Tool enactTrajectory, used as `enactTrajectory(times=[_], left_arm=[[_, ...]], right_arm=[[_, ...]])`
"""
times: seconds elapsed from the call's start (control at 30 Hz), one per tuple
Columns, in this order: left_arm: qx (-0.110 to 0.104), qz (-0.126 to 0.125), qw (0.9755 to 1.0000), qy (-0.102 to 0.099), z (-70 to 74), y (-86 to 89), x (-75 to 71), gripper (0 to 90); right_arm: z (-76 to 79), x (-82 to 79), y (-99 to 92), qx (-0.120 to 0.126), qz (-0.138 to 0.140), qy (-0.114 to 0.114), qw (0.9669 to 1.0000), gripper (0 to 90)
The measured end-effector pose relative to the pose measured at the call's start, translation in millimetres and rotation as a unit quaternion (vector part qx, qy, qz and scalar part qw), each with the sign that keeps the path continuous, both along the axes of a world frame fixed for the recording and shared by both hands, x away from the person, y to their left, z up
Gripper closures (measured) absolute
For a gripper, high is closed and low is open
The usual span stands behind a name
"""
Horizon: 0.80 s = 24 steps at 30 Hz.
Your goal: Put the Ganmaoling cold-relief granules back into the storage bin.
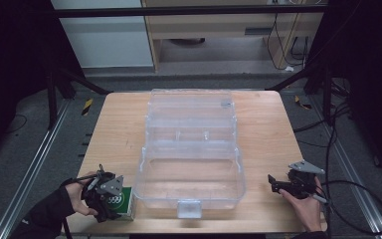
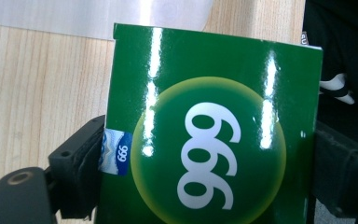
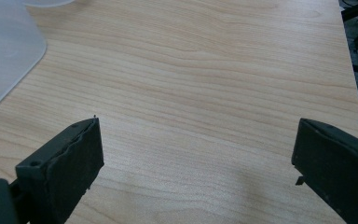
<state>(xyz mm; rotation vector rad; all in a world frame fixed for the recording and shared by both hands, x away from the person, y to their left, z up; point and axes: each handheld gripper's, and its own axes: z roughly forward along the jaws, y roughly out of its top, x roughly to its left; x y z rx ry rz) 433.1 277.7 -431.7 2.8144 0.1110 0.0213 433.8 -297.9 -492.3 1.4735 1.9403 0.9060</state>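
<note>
Light wooden bench [image 1: 273,134] | clear plastic hinged storage case [image 1: 191,149], lid open, empty | glossy green "999" carton [image 2: 214,130], beside case's near-left corner, clamped by left tool [image 1: 110,201]; transfer pending | right tool [image 1: 274,183] wide, empty.

The scene is lit from above; the wooden table [image 1: 268,129] is evenly bright, while the surroundings are left dark. Sharp vertical streaks of glare are seen on the glossy green box [image 2: 214,140]. Soft, faint shadows are cast near the table's front edge. Slight softness is noticed in the high view.
</note>
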Motion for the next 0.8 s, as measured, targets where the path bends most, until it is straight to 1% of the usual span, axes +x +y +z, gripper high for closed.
enactTrajectory(times=[0.27, 0.37, 0.5, 0.6, 0.7, 0.8], left_arm=[[0.000, 0.000, 1.0000, 0.000, 2.2, 1.1, -0.4, 13.7], [-0.003, 0.005, 1.0000, 0.001, 5.3, 2.8, -0.9, 14.0], [-0.008, 0.011, 0.9999, 0.003, 11.3, 3.7, -2.6, 14.1], [-0.009, 0.014, 0.9999, 0.000, 17.0, 4.1, -3.2, 14.2], [-0.016, 0.019, 0.9997, -0.003, 23.1, 6.0, -3.4, 14.3], [-0.015, 0.024, 0.9996, -0.007, 31.1, 9.7, -3.9, 14.3]], right_arm=[[0.2, -0.1, -0.2, 0.001, -0.001, 0.001, 1.0000, 2.5], [0.2, 0.0, -0.2, 0.000, 0.000, 0.001, 1.0000, 2.5], [0.2, 0.0, -0.2, 0.001, -0.001, 0.001, 1.0000, 2.5], [0.4, -0.2, -0.2, 0.001, 0.000, 0.001, 1.0000, 2.5], [0.8, -0.6, -0.2, 0.003, -0.001, 0.001, 1.0000, 2.5], [1.0, -0.6, -0.3, 0.004, -0.001, 0.001, 1.0000, 2.5]])
